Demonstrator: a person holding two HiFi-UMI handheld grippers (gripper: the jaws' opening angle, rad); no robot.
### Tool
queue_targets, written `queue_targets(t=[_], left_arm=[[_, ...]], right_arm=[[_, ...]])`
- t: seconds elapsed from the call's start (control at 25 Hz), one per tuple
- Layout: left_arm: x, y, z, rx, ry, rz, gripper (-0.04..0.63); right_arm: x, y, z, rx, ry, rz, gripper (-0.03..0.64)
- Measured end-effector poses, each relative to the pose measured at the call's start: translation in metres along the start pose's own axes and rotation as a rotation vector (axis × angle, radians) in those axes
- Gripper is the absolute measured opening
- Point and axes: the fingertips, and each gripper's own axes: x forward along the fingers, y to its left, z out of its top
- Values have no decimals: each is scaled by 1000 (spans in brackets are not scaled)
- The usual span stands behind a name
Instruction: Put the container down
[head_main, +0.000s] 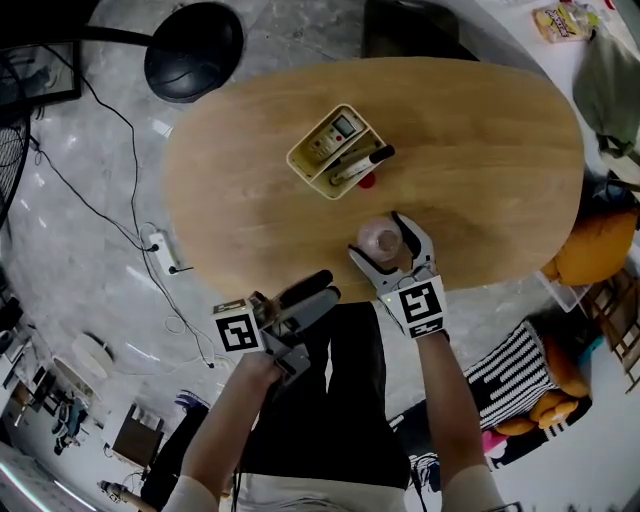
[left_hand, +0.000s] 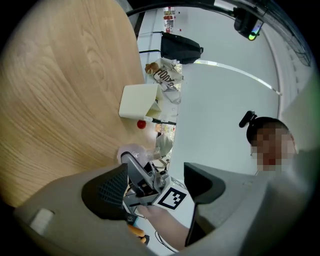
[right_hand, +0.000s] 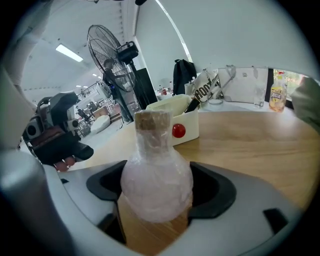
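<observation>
The container (head_main: 381, 240) is a round pinkish flask with a cork, wrapped in clear film. It stands upright near the front edge of the oval wooden table (head_main: 480, 180). My right gripper (head_main: 385, 245) is shut on it, one pad against each side of the bulb (right_hand: 156, 175). Whether its base touches the wood is not clear. My left gripper (head_main: 320, 288) hangs off the table's front edge, over my lap. It is open and holds nothing (left_hand: 155, 185). The left gripper view shows the container (left_hand: 131, 152) just behind the right gripper.
A cream organizer (head_main: 335, 150) with pens and a meter stands mid-table, a red ball (head_main: 367, 181) beside it. A black round base (head_main: 195, 50) and a power strip (head_main: 160, 245) lie on the floor at left. An orange cushion (head_main: 590, 250) sits at right. A standing fan (right_hand: 107, 47) rises beyond the table.
</observation>
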Motion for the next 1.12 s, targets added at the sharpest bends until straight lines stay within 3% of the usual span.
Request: queue_targets(t=[0.68,1.12], left_arm=[[-13,13,-5,-18,-4,-3,347],[-11,15,-5,-9,-4,-5,347]], right_arm=[[16,-4,-23,-18,35,-64,390],[18,0,-36,-131,75,-103,391]])
